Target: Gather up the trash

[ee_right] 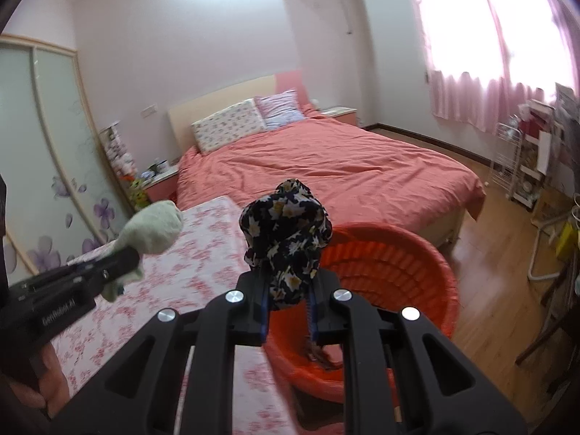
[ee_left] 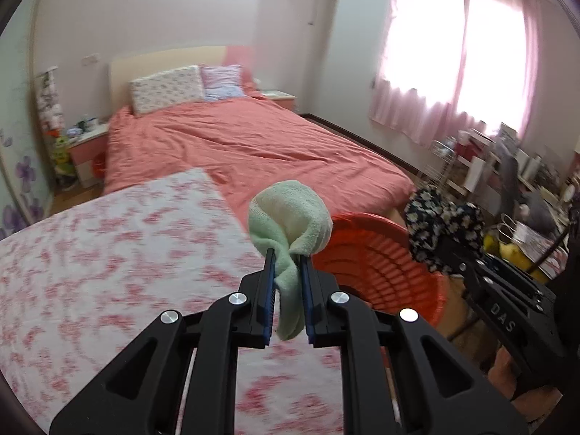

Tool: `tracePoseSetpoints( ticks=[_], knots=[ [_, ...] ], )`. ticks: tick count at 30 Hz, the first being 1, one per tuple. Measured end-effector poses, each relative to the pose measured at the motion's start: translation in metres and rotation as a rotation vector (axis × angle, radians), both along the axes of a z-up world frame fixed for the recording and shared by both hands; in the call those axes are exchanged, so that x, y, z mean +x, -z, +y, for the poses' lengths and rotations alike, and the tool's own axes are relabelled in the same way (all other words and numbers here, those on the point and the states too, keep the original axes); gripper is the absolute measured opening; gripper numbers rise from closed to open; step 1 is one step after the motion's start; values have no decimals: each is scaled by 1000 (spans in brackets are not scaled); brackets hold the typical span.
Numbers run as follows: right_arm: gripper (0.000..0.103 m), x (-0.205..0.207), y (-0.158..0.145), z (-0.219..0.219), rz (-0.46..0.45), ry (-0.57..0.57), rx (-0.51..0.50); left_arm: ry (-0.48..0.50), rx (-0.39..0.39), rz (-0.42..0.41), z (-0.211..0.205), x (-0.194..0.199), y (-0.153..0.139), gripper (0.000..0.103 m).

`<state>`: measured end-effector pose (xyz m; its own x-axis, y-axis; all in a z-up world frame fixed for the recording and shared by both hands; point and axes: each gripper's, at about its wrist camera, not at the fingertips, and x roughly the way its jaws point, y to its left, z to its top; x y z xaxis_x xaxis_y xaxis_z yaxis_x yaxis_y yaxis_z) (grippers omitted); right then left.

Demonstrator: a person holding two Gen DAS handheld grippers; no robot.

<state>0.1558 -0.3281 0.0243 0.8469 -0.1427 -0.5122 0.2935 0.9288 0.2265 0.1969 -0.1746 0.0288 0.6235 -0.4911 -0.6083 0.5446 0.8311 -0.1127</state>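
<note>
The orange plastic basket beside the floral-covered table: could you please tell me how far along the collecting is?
Done: something dark already lies in the orange plastic basket. In hand: the left gripper is shut on a pale green towel cloth; the right gripper is shut on a dark floral fabric bundle. Left: dropping both in.

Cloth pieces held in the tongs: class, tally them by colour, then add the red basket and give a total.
Pale green cloth: 1, in the left tongs
Dark floral cloth: 1, in the right tongs
Red basket: 1
Total: 3
</note>
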Motion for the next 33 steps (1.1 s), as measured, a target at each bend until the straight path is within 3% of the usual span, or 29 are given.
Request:
tracePoseSetpoints(
  ticks=[9,12,14,16,17,24,28,30,33],
  knots=[
    [17,3,21,-59,22,77,47,120,15,68,-72,6,29,14],
    [26,13,32,-75,39,79,77,128,33,97,-84,10,42,16],
    [33,22,41,-84,57,79,95,119,47,128,-92,16,54,28],
    [36,26,49,-89,70,77,106,101,55,158,-91,22,64,49],
    [37,28,53,-91,80,77,111,97,57,166,-92,23,66,52],
    [55,28,63,-90,94,79,115,42,85,170,-74,23,71,57],
    [65,13,49,-70,64,70,69,-14,78,121,-43,10,55,65],
    [72,3,40,-60,40,66,44,-39,74,93,-27,5,48,75],
    [82,-17,25,-37,3,61,-16,-84,78,29,2,-13,34,78]
  ],
)
